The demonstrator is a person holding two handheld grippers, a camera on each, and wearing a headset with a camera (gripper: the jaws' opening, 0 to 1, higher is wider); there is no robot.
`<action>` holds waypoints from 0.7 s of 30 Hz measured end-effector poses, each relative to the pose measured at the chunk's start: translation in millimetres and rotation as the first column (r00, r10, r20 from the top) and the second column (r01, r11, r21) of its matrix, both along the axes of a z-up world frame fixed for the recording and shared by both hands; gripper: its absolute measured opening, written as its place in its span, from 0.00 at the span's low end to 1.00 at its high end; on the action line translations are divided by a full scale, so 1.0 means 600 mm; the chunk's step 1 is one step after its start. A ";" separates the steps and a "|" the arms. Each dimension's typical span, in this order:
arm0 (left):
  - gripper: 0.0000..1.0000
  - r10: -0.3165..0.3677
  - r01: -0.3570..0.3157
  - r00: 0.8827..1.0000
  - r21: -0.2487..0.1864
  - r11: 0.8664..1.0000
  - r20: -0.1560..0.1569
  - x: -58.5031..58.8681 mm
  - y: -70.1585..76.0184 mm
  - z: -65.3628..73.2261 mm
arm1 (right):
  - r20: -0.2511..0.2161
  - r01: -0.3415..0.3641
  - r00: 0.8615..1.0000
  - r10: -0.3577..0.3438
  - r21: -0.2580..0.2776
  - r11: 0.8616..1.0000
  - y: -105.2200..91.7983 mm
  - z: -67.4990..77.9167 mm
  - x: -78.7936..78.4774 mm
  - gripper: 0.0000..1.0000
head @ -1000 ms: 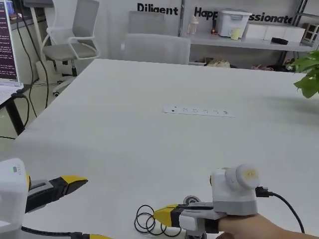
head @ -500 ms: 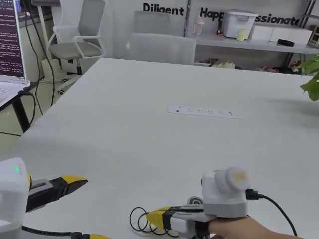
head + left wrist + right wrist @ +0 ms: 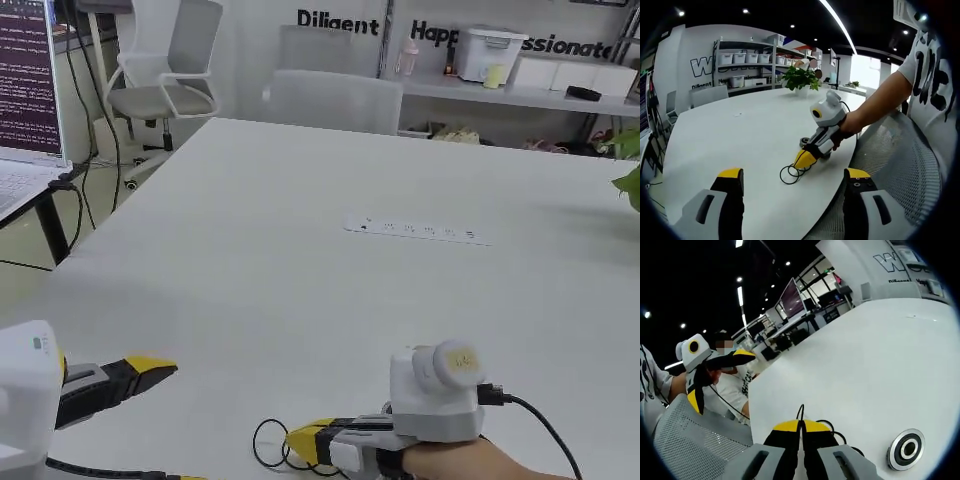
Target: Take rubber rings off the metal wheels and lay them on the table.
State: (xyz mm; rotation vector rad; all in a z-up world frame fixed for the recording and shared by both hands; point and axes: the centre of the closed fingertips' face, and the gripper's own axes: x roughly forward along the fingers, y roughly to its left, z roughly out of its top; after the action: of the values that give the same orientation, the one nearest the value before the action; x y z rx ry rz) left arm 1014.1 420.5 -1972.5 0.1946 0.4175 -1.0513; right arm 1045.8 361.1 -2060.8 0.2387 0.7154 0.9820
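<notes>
The left gripper [image 3: 165, 420] is held low at the near edge of the table [image 3: 300, 220], and its yellow-tipped jaws are spread wide with nothing between them. To the right of it, the small bunch of black rubber rings [image 3: 268, 445] lies flat on the table in overlapping loops. The right gripper [image 3: 300, 441] lies almost level and points toward the left one, with its jaws pressed together on a thin strand of one of them. Further right, just beside that gripper, the metal wheel [image 3: 906, 449] lies flat with its centre hole facing up.
</notes>
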 end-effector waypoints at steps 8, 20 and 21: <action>0.80 0.004 -0.004 1.000 -0.001 1.000 0.001 0.001 0.002 0.000 | 0.003 0.019 1.000 -0.019 -0.039 0.999 -0.003 -0.007 0.006 0.00; 0.79 0.011 -0.011 1.000 0.000 1.000 0.002 -0.002 0.006 0.002 | 0.008 0.034 0.999 -0.033 -0.077 0.996 -0.008 -0.016 0.012 0.00; 0.79 0.012 -0.012 1.000 0.001 1.000 0.002 -0.002 0.007 0.002 | 0.008 0.034 0.999 -0.033 -0.078 0.996 -0.008 -0.016 0.012 0.00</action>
State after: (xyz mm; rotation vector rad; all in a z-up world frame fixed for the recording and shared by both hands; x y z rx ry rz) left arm 1013.0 424.7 -1971.5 0.1941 0.4169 -1.0391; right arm 1053.1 356.3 -2070.4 0.1789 0.7401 0.9205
